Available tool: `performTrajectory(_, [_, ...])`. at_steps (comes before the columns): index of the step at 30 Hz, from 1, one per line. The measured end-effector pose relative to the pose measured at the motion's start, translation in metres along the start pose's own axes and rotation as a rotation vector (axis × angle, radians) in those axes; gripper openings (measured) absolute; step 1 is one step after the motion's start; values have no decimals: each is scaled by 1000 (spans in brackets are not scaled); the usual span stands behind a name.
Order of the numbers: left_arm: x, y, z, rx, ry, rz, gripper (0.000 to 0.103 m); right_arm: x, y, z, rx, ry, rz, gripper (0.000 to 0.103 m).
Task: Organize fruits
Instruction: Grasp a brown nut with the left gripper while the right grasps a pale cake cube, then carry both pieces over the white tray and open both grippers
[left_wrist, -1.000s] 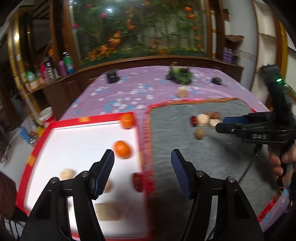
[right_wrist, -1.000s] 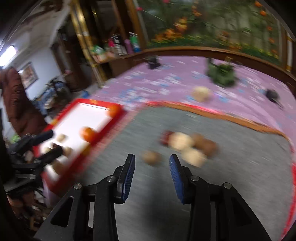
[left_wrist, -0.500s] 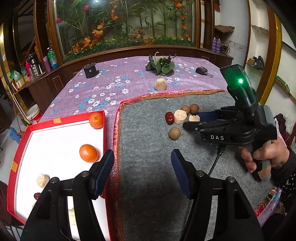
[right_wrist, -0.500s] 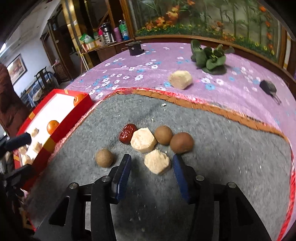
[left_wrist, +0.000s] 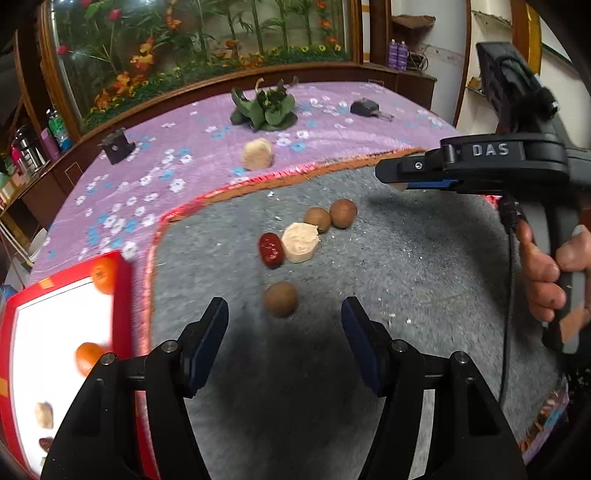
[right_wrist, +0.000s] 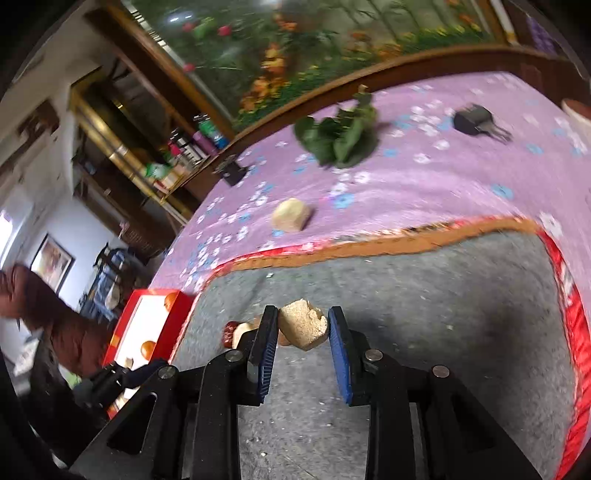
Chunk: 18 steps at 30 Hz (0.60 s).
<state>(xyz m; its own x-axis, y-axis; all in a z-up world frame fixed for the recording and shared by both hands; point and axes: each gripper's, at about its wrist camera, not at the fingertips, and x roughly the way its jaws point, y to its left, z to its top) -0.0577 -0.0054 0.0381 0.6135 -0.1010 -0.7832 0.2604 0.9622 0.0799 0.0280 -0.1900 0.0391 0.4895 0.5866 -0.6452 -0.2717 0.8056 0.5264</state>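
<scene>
Left wrist view: the left gripper (left_wrist: 284, 334) stands spread over a round brown fruit (left_wrist: 280, 299) on the grey felt mat (left_wrist: 424, 258); oranges already lie in the red-rimmed white tray (left_wrist: 122, 266).

Right wrist view: the right gripper (right_wrist: 303, 326), its jaws just closing, pinches a pale crumbly chunk (right_wrist: 303, 328) above the mat; several pieces remain unsorted.

three brown fruits (left_wrist: 280, 304), two oranges (left_wrist: 104, 275), one red date (left_wrist: 270, 249)

Both wrist views look steeply down, close over the grey mat (left_wrist: 424, 266), sharing it.
</scene>
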Motion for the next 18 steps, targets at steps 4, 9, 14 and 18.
performTrajectory(4, [12,-1,4,-10,18,-13,40,-1,2,0,0,-1,-3,28])
performTrajectory(9, [28,3,4,-50,40,-34,20,-1,1,-1,5,3,-2,28])
performTrajectory(14, [23,5,2,-69,17,-34,20,-1,1,0,2,-2,-3,28])
performTrajectory(18, [7,7,-3,-84,-19,-20,20,-2,2,-1,-7,-21,-1,28])
